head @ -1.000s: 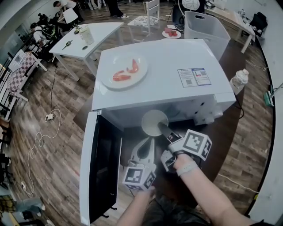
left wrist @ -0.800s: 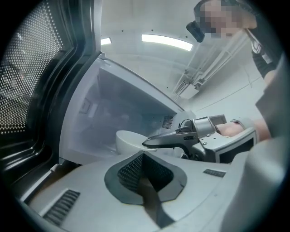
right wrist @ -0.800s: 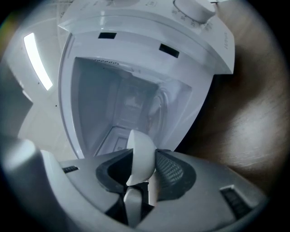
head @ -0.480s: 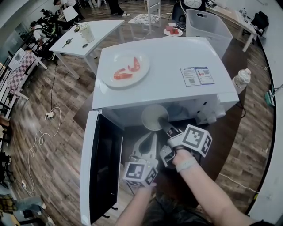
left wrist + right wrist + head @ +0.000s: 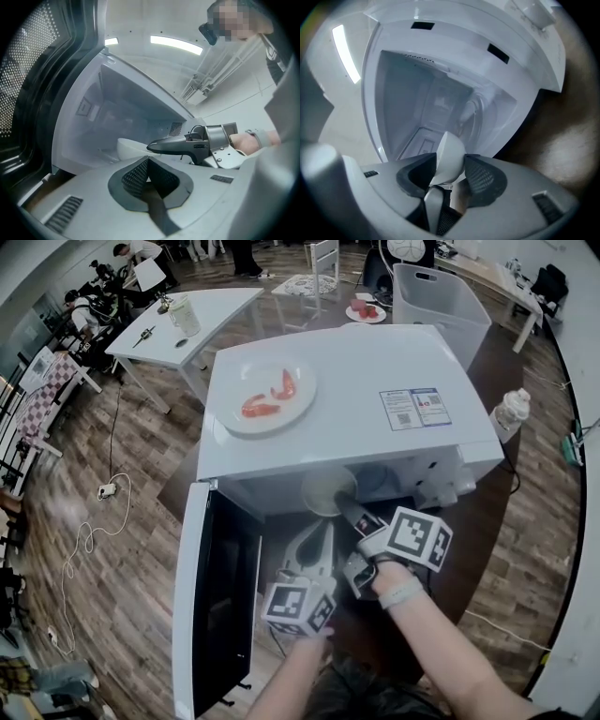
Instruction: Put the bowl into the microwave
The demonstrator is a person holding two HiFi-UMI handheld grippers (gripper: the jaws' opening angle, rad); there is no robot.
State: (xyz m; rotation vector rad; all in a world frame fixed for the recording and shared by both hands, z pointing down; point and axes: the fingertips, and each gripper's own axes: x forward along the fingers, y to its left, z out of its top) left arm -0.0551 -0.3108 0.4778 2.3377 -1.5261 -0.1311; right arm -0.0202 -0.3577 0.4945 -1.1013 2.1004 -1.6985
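Note:
The white microwave (image 5: 375,371) stands with its door (image 5: 211,606) swung open to the left. The white bowl (image 5: 328,491) is at the mouth of the cavity, partly under the top edge. My right gripper (image 5: 342,505) reaches to the bowl's near rim; its jaws are opening, and the rim of the bowl (image 5: 450,159) is still between the pads. My left gripper (image 5: 319,532) is open and holds nothing, just below and left of the bowl, pointing into the cavity. From the left gripper view the bowl (image 5: 129,147) shows beyond the right gripper's fingers (image 5: 161,145).
A plate (image 5: 265,393) with red food lies on the microwave's top, beside a printed label (image 5: 412,406). A bottle (image 5: 508,411) stands at the right and a white bin (image 5: 436,296) behind. White tables and seated people are at the far left. A cable lies on the wooden floor.
The bowl and my right gripper have moved a little deeper into the microwave's opening. My left gripper has hardly moved.

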